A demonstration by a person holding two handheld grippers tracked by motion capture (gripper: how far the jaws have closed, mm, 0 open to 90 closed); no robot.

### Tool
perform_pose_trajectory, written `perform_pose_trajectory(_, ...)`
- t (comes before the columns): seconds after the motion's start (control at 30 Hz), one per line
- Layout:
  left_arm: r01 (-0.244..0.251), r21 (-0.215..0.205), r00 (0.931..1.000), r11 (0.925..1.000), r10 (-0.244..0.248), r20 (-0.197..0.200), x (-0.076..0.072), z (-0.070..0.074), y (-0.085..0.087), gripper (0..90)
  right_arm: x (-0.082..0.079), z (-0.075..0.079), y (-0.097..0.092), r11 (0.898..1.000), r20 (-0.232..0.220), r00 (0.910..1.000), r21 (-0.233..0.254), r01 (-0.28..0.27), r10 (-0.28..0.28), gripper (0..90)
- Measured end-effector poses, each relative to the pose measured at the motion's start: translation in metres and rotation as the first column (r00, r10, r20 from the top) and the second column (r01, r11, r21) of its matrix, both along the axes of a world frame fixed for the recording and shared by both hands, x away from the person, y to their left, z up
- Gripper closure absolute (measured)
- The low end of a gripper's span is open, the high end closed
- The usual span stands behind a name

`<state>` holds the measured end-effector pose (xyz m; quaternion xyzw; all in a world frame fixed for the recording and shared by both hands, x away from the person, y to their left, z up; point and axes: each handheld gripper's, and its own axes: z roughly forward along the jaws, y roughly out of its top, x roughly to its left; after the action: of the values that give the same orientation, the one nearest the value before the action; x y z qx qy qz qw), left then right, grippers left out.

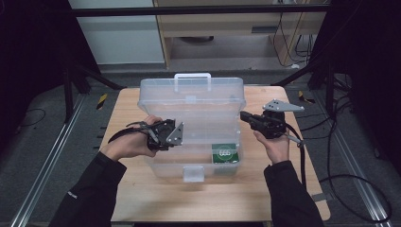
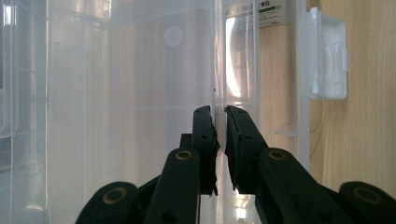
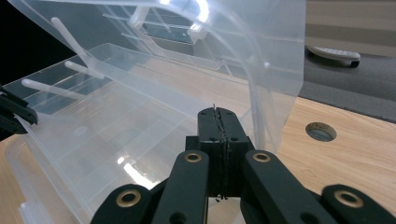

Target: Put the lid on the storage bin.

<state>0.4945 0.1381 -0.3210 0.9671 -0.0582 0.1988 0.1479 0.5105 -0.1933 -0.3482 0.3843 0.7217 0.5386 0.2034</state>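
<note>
Now the clear box (image 1: 191, 127) sits mid-table (image 1: 137, 194), lid (image 1: 191, 92) raised at the far edge, white latch (image 1: 194, 173) facing the near edge. Left gripper (image 2: 220, 122) pinches its thin left wall; right gripper (image 3: 218, 115), pressed together, holds nothing.

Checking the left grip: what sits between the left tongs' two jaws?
The clear box's thin side wall, pinched by the left tongs, in the left gripper view.

Your sleeves (image 1: 90, 194) run off the near edge, the print on the green pack (image 1: 224, 153) in the clear box (image 1: 189, 94) is too small to read.
</note>
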Motion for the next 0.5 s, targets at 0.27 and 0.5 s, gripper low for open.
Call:
perform_pose_trajectory(0.27,0.011,-0.011,0.9999,0.9999,-0.011,-0.008,-0.0021,-0.0034,0.0016,81.5,0.0000,0.0002,-0.0006,1.000,0.006,1.0000,0.008,-0.001,0.000,90.0)
perform_pose_trajectory(0.5,0.032,-0.140,0.9991,0.9897,-0.035,-0.024,-0.0032,-0.0025,0.0043,74.7,0.0004,-0.0016,-0.0016,1.000,-0.002,0.9999,0.024,-0.015,0.015,89.3)
